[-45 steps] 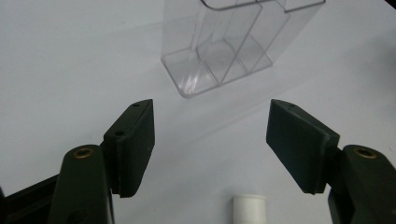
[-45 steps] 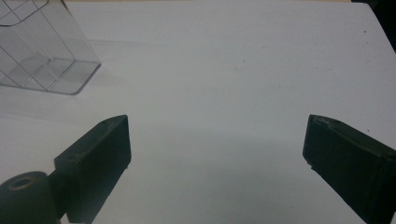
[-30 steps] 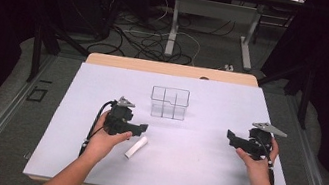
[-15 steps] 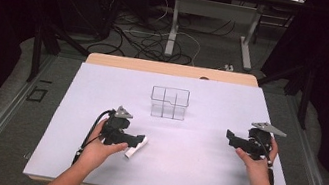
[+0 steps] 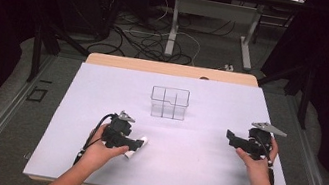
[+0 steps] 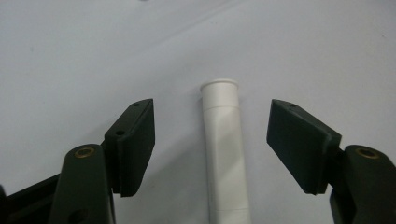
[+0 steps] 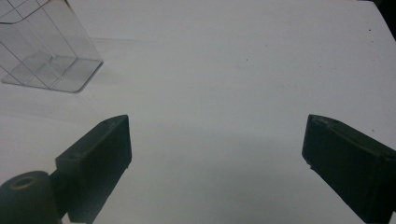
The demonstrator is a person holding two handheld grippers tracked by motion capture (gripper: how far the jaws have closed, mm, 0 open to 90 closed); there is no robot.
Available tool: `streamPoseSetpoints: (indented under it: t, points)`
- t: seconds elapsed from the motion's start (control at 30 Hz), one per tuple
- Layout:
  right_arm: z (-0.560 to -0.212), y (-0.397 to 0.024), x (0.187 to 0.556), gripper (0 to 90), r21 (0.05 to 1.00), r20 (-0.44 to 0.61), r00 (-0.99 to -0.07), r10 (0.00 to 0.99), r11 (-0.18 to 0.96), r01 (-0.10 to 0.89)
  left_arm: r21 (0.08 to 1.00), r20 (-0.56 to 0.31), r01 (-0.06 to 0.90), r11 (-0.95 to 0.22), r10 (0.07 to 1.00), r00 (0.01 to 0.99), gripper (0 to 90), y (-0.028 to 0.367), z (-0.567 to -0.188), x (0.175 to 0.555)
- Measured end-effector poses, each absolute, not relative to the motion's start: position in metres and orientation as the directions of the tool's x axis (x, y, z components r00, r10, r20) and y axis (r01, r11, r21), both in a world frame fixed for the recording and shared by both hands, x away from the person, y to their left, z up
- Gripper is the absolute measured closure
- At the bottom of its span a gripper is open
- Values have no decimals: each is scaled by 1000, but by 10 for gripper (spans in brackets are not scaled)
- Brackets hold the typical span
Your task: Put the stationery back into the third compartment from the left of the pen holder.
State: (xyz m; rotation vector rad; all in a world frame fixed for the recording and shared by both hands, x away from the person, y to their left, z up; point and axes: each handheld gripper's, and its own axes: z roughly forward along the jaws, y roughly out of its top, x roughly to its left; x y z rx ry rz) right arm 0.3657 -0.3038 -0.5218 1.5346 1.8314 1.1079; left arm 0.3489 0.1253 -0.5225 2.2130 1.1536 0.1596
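The left gripper (image 5: 136,143) sits low over the table (image 5: 198,179) toward its near left corner, its fingers (image 6: 133,144) standing either side of a white tube (image 6: 226,154) that lies flat on the table. The fingers have just been closing, yet a gap shows on both sides of the tube and neither touches it. Near the right edge, the right gripper (image 5: 232,138) hovers with its fingers (image 7: 100,163) spread wide and holding nothing. A clear divided box (image 5: 169,103) stands near the table's middle.
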Motion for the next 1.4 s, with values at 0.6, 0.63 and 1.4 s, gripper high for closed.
streamPoseSetpoints:
  t: [0.6, 0.63, 1.4]
  points:
    - [-523, -304, 366, 79, 828, 119, -244, 962, 40, 560, 465, -209, 759, -455, 777, 594, 515, 116, -527, 338]
    - [-523, -304, 366, 80, 827, 120, -243, 963, 39, 560, 460, -214, 763, -455, 777, 592, 522, 117, -527, 337]
    - [-523, -303, 365, 85, 825, 120, -252, 960, 45, 564, 392, -215, 799, -456, 799, 561, 653, 124, -532, 329]
